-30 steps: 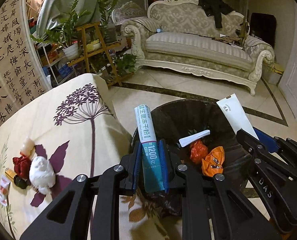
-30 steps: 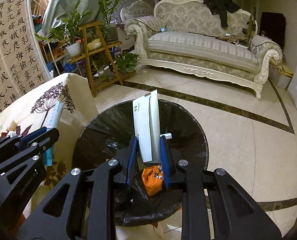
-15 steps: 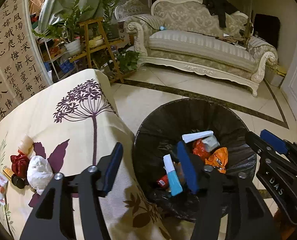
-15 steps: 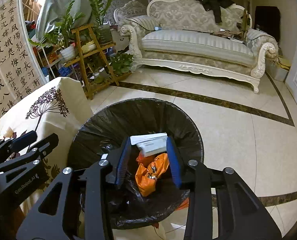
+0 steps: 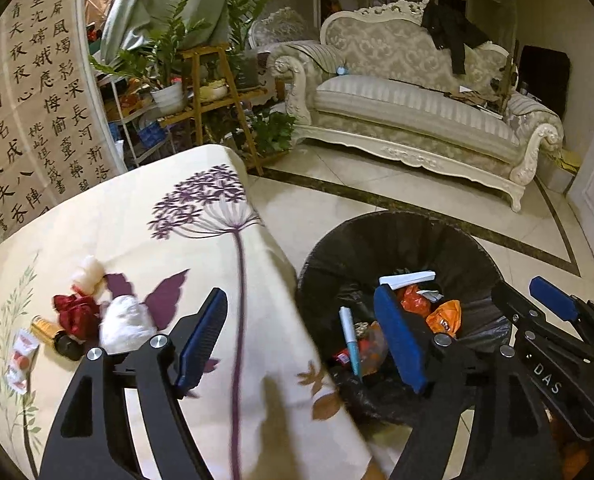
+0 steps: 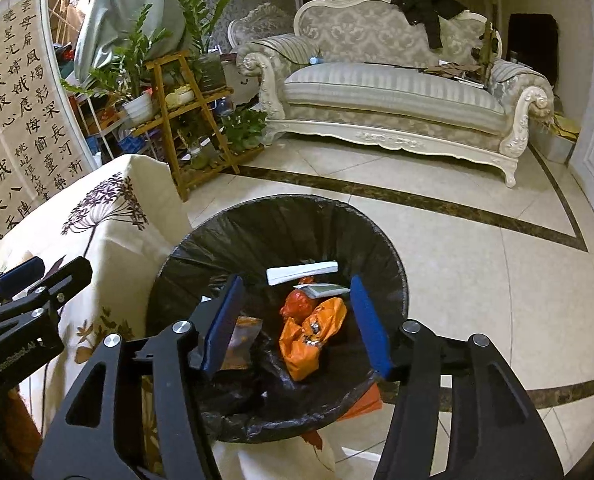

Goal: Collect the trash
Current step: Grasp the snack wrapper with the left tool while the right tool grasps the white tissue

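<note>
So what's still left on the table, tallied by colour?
White: 2, a crumpled wad and a small pale lump
Red: 1, a crumpled wrapper
Amber: 1, a small bottle with a dark cap
White and red: 1, a sachet
Total: 5

a home living room: an ornate cream carved sofa [image 5: 417,108] far right, potted green plants [image 5: 169,60] on a wooden stand, polished tile floor [image 6: 477,260].
</note>
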Action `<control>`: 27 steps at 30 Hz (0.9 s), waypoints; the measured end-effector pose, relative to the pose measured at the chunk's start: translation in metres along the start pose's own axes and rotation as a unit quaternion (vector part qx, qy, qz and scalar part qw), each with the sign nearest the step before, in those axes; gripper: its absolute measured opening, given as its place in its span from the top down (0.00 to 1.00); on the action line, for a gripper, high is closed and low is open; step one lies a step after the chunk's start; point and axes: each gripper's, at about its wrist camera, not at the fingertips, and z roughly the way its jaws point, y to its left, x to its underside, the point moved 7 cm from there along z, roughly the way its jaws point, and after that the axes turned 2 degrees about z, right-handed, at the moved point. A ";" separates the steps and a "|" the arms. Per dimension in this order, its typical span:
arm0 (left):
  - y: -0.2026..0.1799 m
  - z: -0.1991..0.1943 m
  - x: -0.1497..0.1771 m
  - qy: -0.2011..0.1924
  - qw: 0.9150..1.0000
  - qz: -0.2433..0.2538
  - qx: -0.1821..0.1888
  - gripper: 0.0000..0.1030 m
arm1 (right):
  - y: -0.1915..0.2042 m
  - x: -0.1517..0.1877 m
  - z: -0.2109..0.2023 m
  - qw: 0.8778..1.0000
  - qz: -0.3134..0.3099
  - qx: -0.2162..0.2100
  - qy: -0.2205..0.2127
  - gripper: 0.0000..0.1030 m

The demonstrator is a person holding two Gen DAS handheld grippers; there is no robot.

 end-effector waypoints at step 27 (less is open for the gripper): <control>0.171 -0.052 0.074 0.020 0.988 -0.100 -0.117 0.28 | 0.154 0.031 -0.021 0.989 -0.107 -0.103 0.026 0.45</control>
